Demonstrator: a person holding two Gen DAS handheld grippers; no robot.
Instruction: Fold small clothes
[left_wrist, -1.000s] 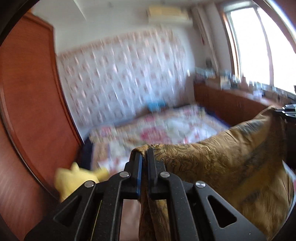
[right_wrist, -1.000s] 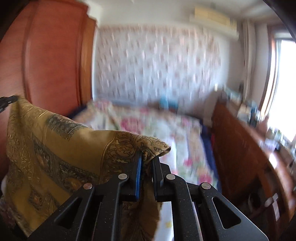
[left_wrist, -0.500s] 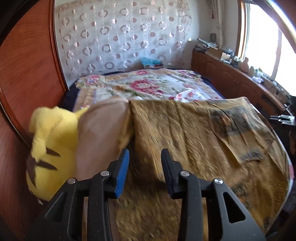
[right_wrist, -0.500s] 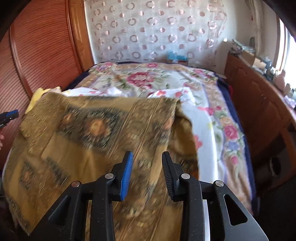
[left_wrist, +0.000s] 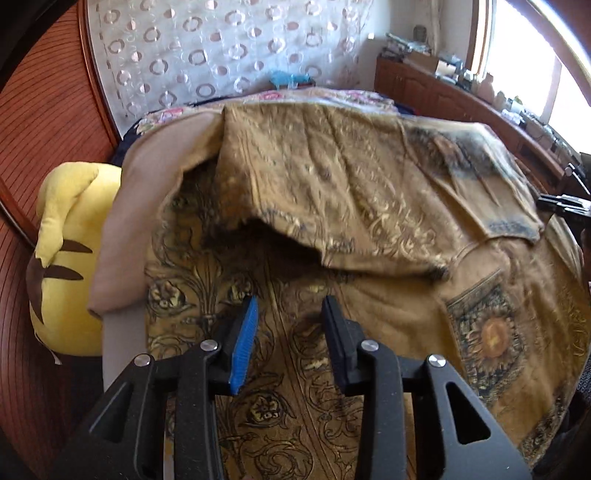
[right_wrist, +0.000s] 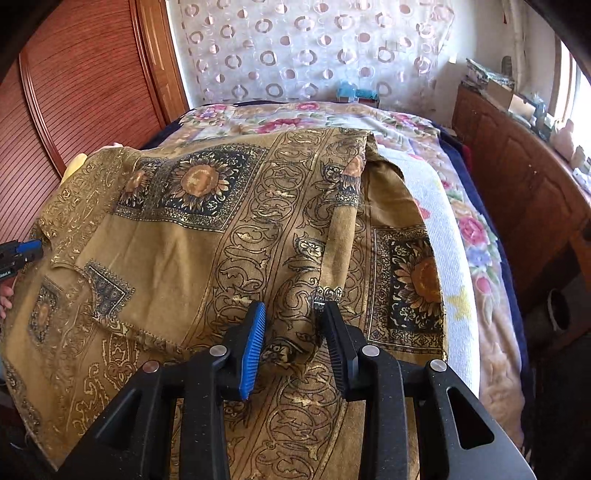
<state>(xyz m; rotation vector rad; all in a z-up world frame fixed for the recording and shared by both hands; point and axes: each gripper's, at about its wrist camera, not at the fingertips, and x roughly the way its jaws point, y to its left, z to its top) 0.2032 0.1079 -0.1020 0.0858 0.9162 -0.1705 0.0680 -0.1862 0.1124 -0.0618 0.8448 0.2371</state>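
Note:
A gold-brown patterned garment (left_wrist: 332, 177) with sunflower squares lies spread on the bed, its far part folded over toward me; it also shows in the right wrist view (right_wrist: 236, 229). My left gripper (left_wrist: 290, 317) is open and empty just above the cloth's near part. My right gripper (right_wrist: 291, 321) is open, its jaws either side of a raised fold of the cloth without gripping it. The left gripper's tip (right_wrist: 22, 251) shows at the far left of the right wrist view.
A yellow plush toy (left_wrist: 70, 258) and a beige pillow (left_wrist: 140, 206) lie at the left by the wooden headboard (right_wrist: 85, 81). The floral bedspread (right_wrist: 476, 236) extends to the right. A wooden cabinet (right_wrist: 517, 177) runs along the right side.
Both grippers held the garment up one second ago. They have since opened and let it go, and the cloth now lies folded on the bed. Both grippers have drawn back toward its near edge.

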